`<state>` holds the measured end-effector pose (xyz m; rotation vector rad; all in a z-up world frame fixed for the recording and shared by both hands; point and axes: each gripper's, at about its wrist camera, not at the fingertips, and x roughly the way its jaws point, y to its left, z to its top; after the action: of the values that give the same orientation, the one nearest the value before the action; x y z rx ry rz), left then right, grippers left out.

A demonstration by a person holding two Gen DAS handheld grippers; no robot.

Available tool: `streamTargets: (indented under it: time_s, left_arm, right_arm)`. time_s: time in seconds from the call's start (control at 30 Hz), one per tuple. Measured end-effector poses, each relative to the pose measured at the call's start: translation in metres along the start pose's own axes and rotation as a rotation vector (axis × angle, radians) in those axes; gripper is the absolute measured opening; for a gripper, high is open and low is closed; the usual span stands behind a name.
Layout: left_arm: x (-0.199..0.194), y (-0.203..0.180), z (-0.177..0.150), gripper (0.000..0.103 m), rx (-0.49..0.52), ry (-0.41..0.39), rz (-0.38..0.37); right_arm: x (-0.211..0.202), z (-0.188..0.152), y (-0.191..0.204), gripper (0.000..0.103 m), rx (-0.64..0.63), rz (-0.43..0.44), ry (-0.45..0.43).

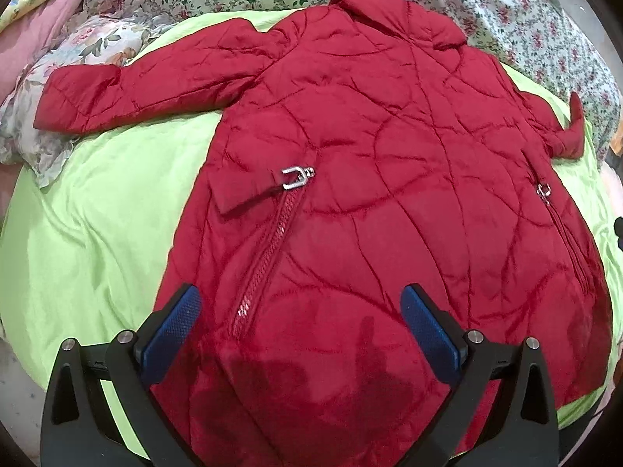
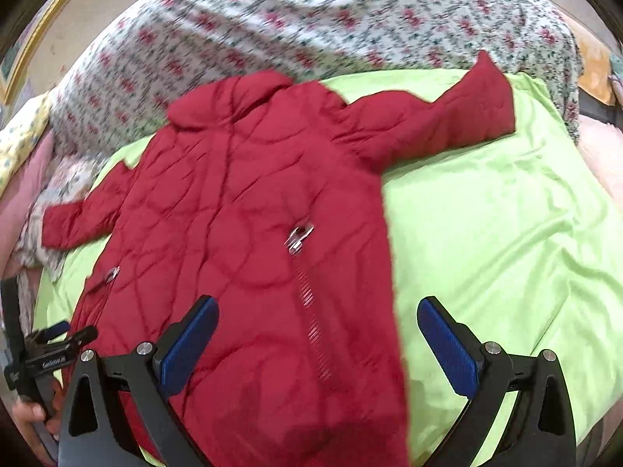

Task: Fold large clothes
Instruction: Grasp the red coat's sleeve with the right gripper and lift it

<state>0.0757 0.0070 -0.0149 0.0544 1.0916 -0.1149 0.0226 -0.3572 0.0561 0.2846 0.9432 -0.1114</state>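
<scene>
Coat [image 1: 373, 179] lies flat on the green sheet [image 1: 97, 233], sleeves spread, collar far, hem nearest both grippers. Left gripper [image 1: 301, 334] hovers over the hem centre, right gripper [image 2: 317, 346] over its right edge; both gape wide, empty. Hem edge is cut off below; right view is blurred.

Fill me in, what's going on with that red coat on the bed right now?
A person holds a gripper in each hand over a red quilted coat spread flat on a green sheet, both sleeves out to the sides. No fold has been made yet. The left gripper hangs above the hem with its jaws wide apart and nothing between them. The right gripper sits over the coat's right edge, also open and empty. A floral quilt lies beyond the collar.
</scene>
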Motion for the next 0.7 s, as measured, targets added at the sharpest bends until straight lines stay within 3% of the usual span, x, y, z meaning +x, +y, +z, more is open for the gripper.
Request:
streamTargets:
  time_s: [0.27, 0.37, 0.53, 0.7]
  left_arm:
    - [0.015, 0.005, 0.021, 0.103, 0.0, 0.025, 0.011]
    - [0.017, 0.005, 0.03, 0.103, 0.002, -0.008, 0.019]
    - [0.016, 0.007, 0.042, 0.103, -0.028, -0.075, -0.031]
    - [0.032, -0.009, 0.054, 0.103, 0.063, -0.054, -0.006]
  right_arm:
    - [0.017, 0.04, -0.038, 0.102, 0.063, -0.044, -0.055]
    - [0.027, 0.057, -0.055, 0.102, 0.086, -0.065, -0.07]
    - [0.043, 0.09, -0.093, 0.101, 0.153, -0.116, -0.113]
    - [0.062, 0.127, -0.131, 0.101, 0.224, -0.178, -0.173]
